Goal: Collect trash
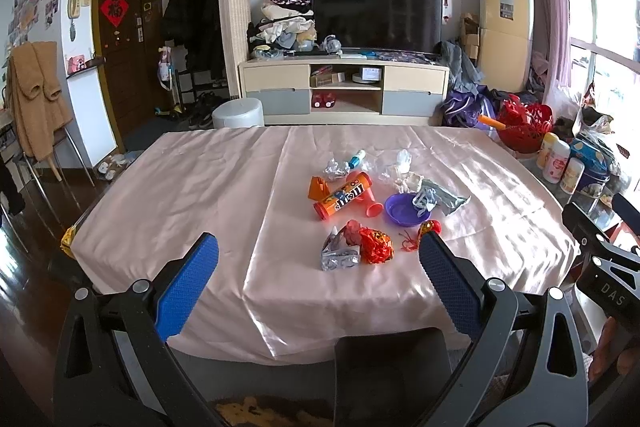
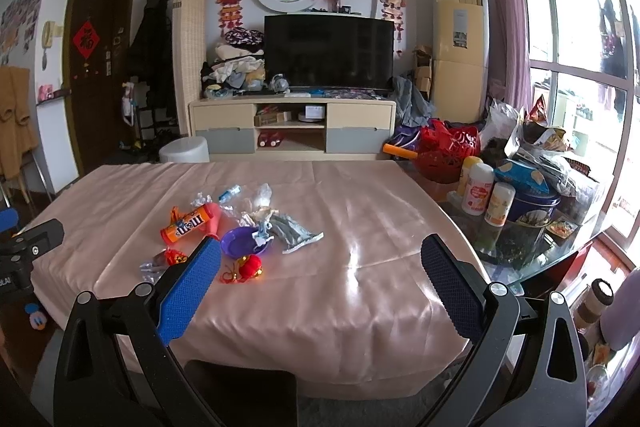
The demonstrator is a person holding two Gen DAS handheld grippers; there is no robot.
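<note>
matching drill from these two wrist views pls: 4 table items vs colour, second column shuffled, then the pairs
Items:
1. candy tube
2. bowl
3. crumpled wrapper nearest the table's front edge
4. tablecloth

Colours:
A. pink
B. silver
C. orange
D. purple

Pairs: 1-C, 2-D, 3-B, 4-A

Both the left gripper and the right gripper are open and hold nothing.
</note>
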